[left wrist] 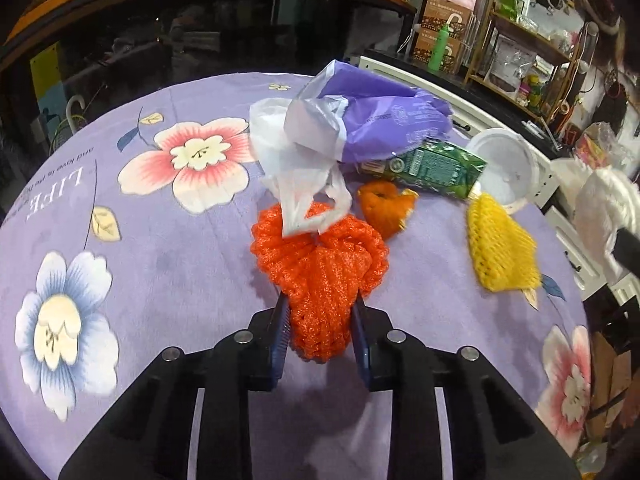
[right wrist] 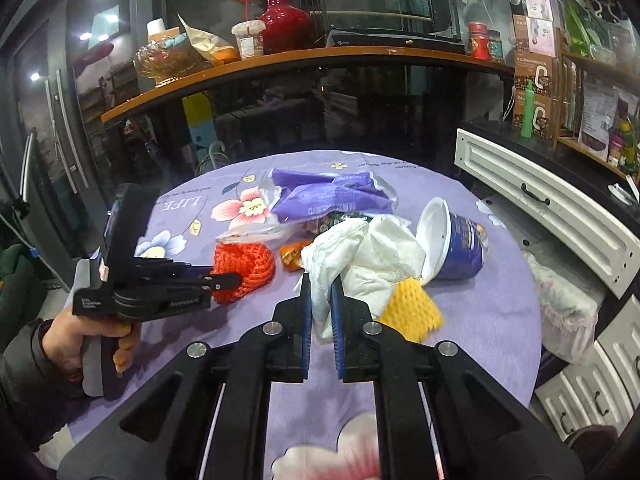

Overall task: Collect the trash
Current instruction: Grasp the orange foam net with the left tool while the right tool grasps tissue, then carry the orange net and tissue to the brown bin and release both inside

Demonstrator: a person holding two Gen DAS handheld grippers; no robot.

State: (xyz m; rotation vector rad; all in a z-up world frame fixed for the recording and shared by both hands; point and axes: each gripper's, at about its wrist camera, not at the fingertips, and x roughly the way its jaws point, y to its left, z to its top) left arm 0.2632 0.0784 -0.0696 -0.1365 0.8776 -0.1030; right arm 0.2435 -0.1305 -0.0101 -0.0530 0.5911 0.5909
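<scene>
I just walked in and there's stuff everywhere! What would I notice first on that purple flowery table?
Probably the bright orange foam net, squeezed in the left gripper near the front of the flowered tablecloth. Next, the crumpled white tissue pinched in the right gripper, with a yellow foam net beside it and a purple bag behind.
</scene>
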